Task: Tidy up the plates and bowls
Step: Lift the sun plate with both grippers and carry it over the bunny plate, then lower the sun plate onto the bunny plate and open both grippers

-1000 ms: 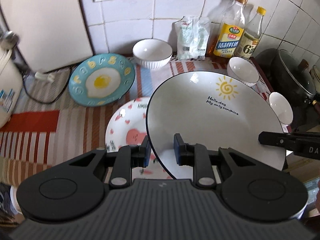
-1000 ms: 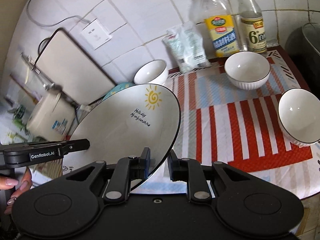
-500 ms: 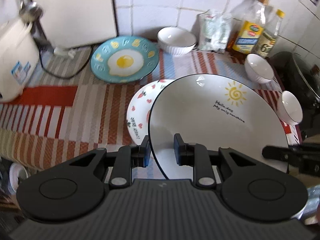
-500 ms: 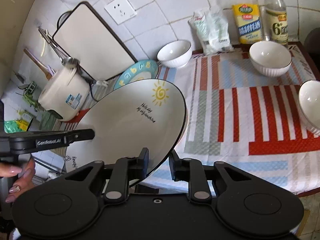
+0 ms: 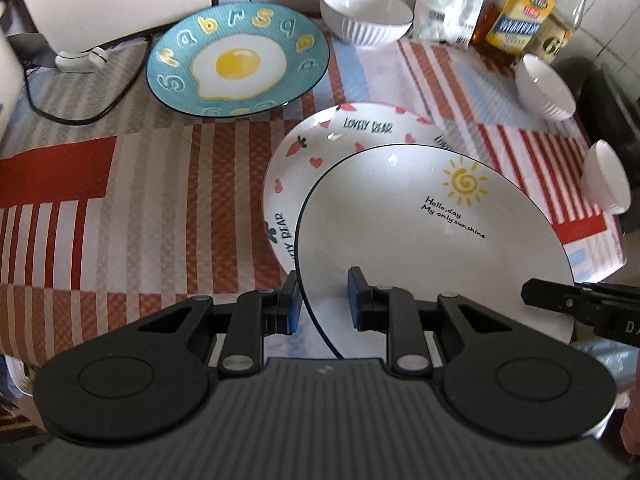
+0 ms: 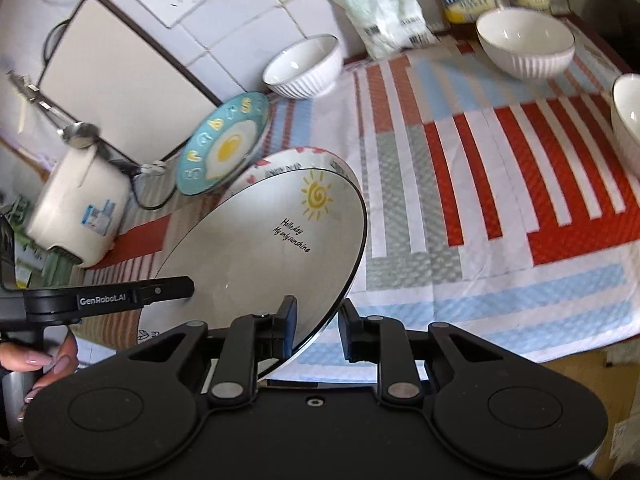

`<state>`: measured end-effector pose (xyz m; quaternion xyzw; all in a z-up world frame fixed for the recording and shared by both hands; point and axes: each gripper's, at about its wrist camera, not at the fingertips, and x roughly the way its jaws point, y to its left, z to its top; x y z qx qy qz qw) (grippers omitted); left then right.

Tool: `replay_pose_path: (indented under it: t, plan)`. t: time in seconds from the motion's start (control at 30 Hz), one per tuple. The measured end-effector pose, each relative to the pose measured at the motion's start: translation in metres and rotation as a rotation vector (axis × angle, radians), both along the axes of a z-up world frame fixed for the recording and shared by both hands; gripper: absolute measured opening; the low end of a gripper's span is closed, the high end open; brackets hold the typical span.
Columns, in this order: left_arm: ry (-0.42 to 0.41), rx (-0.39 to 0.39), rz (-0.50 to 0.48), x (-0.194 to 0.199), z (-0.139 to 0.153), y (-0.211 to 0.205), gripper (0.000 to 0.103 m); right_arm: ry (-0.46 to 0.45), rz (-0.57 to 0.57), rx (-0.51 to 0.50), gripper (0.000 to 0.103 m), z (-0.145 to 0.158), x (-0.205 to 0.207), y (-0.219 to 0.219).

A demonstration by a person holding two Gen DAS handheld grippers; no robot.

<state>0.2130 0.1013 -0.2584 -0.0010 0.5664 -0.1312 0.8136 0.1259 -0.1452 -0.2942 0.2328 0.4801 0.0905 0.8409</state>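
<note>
A white sun plate [image 5: 420,240] with a dark rim hangs tilted just above the heart-patterned bear plate [image 5: 320,148] on the striped cloth. My left gripper [image 5: 324,304] is shut on its near left rim. My right gripper [image 6: 318,320] is shut on the opposite rim; one of its fingers [image 5: 536,294] shows at the right of the left wrist view. A blue fried-egg plate [image 5: 238,60] lies behind on the left. Three white ribbed bowls stand apart: one at the back [image 5: 366,16], two on the right [image 5: 544,88] [image 5: 606,180].
A rice cooker [image 6: 76,200] and a leaning cutting board [image 6: 120,80] are on the left, with a black cable [image 5: 80,116] on the cloth. Oil bottles [image 5: 516,20] and a plastic bag [image 5: 448,0] line the tiled wall. A person's hand [image 6: 40,360] holds the left gripper.
Both grippers have come down and forward with the sun plate, which now hangs low over the bear plate. Everything on the table looks closer. Neither grip has changed.
</note>
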Motion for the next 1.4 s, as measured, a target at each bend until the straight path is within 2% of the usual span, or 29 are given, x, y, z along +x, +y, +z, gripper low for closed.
replay_pose_path:
  t: [0.23, 0.37, 1.0, 1.2, 1.4]
  plan:
    - [0.056, -0.025, -0.027, 0.022, -0.016, 0.010, 0.021, 0.037, -0.053, -0.004, 0.027, -0.017, 0.005, 0.010]
    - [0.056, -0.013, -0.053, 0.025, -0.019, 0.010, 0.021, 0.051, -0.043, -0.040, 0.027, -0.016, 0.010, 0.017]
    - [0.152, -0.014, -0.038, 0.049, -0.032, 0.018, 0.021, 0.086, -0.050, -0.121, 0.028, -0.029, 0.039, 0.033]
    - [0.147, 0.008, -0.037, 0.054, -0.033, 0.016, 0.021, 0.083, -0.040, -0.145, 0.031, -0.031, 0.049, 0.035]
    - [0.124, 0.024, -0.029, 0.059, -0.035, 0.014, 0.022, 0.061, -0.002, -0.215, 0.036, -0.031, 0.050, 0.044]
